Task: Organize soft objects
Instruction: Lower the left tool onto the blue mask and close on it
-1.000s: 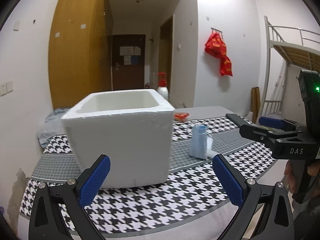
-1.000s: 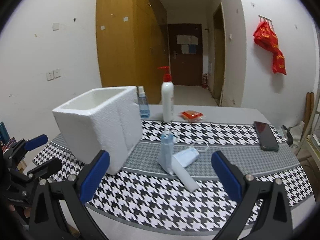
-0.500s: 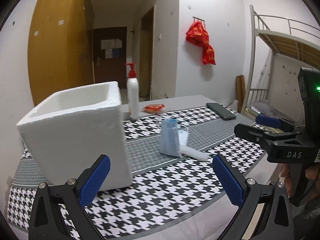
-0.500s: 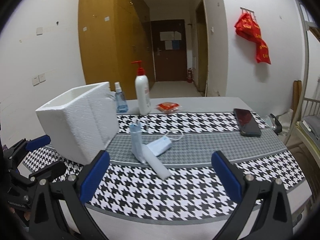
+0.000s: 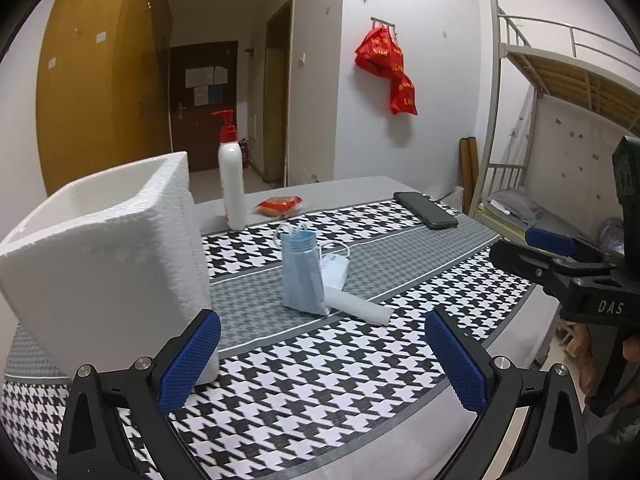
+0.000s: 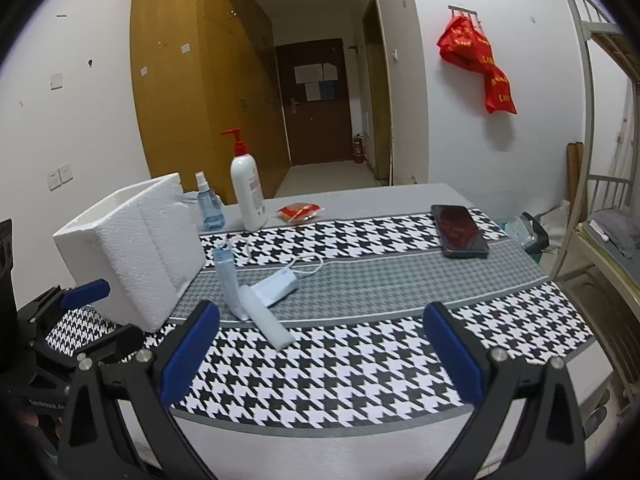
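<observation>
both of my hand-held grippers are spread wide with nothing in them. my left hand-held gripper [image 5: 322, 356] sits low at the bottom of its frame, and the blue mask stack [image 5: 302, 272] stands on edge dead ahead, just above centre between the pads, with a white roll [image 5: 356, 307] lying against its base and running out to the lower right. in the right wrist view my right hand-held gripper [image 6: 318, 348] has the same stack [image 6: 229, 280] off toward upper left of centre, seen thin edge-on, so i'd say the left one is better lined up. the white foam box [image 5: 108, 256] fills the left of the frame, just beside the stack on the tabletop [image 5: 320, 392], its mouth facing up.
</observation>
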### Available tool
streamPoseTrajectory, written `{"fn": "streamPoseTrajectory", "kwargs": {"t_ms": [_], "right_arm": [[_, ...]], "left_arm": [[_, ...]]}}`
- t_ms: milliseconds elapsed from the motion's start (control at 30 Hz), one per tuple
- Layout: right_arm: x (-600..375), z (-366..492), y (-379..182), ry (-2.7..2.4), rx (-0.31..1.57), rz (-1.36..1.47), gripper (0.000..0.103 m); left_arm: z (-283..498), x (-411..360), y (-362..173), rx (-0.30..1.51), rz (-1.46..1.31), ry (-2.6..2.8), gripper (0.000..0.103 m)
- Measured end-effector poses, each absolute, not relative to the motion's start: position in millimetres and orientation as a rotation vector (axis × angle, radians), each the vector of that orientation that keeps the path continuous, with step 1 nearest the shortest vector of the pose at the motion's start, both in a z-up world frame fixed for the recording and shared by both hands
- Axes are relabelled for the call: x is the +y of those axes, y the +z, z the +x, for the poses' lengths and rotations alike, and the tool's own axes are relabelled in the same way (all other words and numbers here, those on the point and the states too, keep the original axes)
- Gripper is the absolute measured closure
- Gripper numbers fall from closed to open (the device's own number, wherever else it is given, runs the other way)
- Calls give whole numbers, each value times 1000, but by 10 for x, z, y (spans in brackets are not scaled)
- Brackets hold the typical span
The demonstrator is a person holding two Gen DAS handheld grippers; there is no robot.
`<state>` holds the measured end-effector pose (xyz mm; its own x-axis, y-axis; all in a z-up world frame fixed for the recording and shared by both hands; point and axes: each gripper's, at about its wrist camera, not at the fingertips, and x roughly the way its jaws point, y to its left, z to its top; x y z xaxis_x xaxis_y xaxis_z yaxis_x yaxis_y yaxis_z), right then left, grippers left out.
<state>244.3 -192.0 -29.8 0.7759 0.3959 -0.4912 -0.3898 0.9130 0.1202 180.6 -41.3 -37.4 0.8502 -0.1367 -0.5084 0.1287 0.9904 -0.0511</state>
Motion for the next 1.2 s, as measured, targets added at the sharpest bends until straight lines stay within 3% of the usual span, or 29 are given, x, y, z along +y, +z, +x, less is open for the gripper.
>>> {"fn": "streamPoseTrajectory", "kwargs": {"t_ms": [900,1200], "right_arm": [[-2159,2729,-524,434,589,51,0],[-2186,2809,-617,454,613,59,0]], "left_arm": [[2397,-551,-467,604,-63,-130,1],[2630,-543,-567,626,-45,-87,9]]}}
